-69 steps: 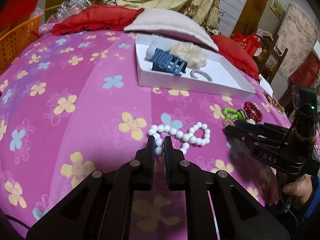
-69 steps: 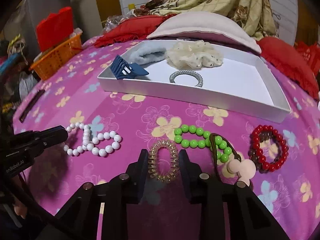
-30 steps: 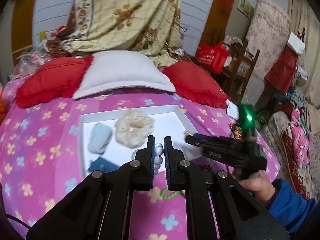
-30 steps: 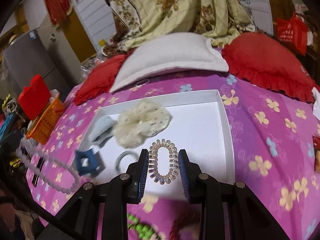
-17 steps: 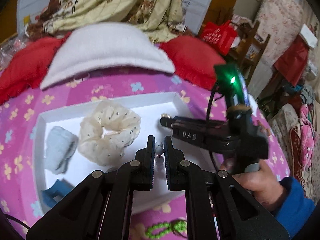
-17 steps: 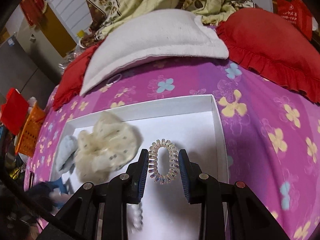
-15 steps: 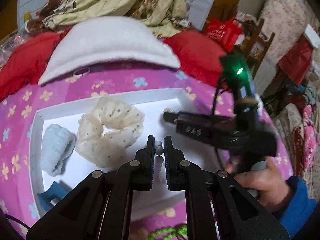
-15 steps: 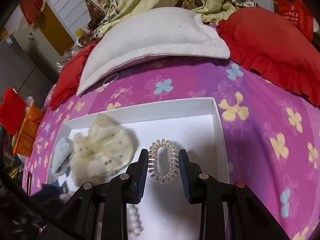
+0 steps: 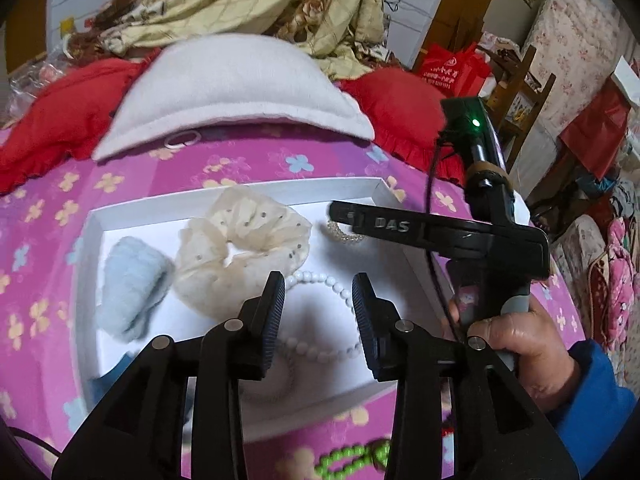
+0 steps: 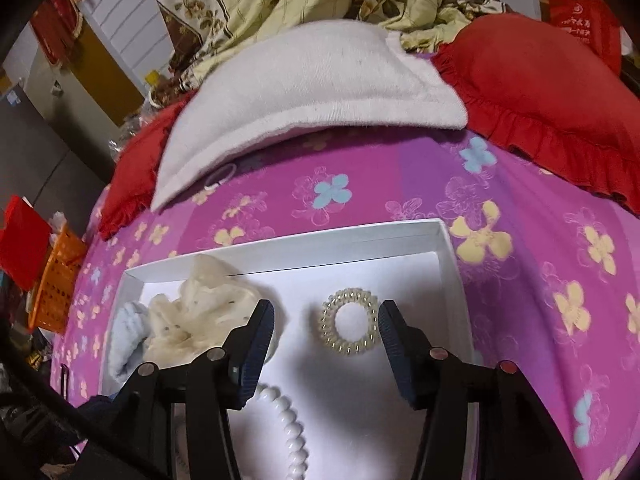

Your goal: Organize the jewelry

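Note:
A white tray (image 9: 92, 248) sits on the pink flowered bed cover. My left gripper (image 9: 318, 308) is open and empty above it; the white bead necklace (image 9: 340, 292) lies loose on the tray floor below the fingers. My right gripper (image 10: 326, 344) is open and empty; the clear spiral hair tie (image 10: 350, 328) lies flat in the tray (image 10: 448, 264) between its fingers. The right gripper also shows in the left wrist view (image 9: 344, 216), over the tray's right side. The necklace shows in the right wrist view (image 10: 288, 428).
In the tray lie a cream scrunchie (image 9: 244, 236), a light blue fuzzy tie (image 9: 132, 284) and a dark blue clip, mostly hidden. A green bead bracelet (image 9: 352, 460) lies on the cover in front. White (image 9: 240, 92) and red pillows (image 10: 540, 92) lie behind.
Both grippers have opened. The necklace dropped from the left gripper and the spiral hair tie from the right gripper; both now lie in the tray.

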